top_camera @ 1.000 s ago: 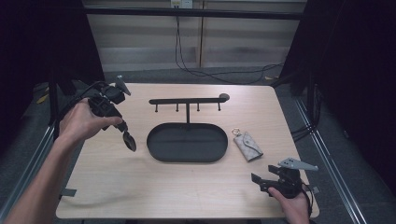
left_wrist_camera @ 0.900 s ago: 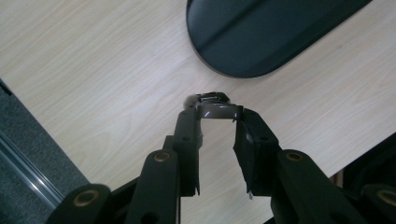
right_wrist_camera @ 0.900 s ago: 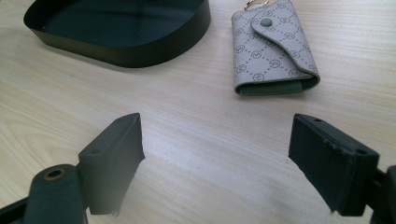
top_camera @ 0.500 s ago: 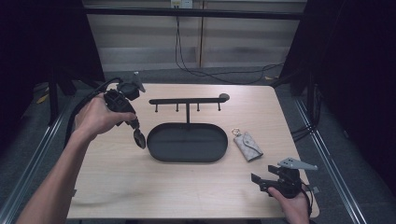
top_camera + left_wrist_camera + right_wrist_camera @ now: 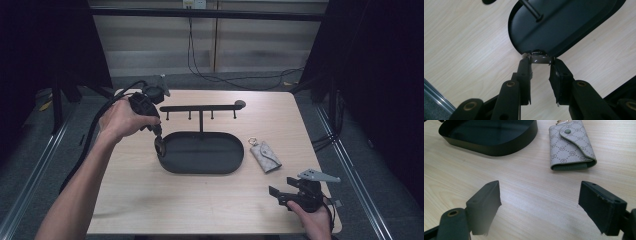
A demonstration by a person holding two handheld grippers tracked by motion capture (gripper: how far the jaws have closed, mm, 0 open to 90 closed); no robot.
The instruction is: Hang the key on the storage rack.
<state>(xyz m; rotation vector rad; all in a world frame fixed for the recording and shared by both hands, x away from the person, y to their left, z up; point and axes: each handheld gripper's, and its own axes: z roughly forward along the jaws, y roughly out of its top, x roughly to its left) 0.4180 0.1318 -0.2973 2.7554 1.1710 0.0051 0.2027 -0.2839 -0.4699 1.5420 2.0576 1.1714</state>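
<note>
Pale wood-grain table (image 5: 150, 200) under a dark surround, cables trailing over the grey floor beyond the far edge. Near the table's middle, a black oval tray (image 5: 202, 152) with a post rising to a hooked crossbar (image 5: 200, 107). Just right of the tray, toward the right edge, a grey monogram key pouch (image 5: 265, 156) with a snap flap and a small ring, lying flat, apart from the tray. Left claw (image 5: 159, 145), held in the left hand (image 5: 125, 120), at the tray's left end; in the left gripper view (image 5: 539, 60), clamped on a small metallic piece right at the tray's rim, too small to name. Right claw (image 5: 276, 195), gripped by the right hand (image 5: 312, 220) near the front right corner, jaws spread wide above bare wood (image 5: 539, 207), pouch (image 5: 571, 145) ahead of them.
</note>
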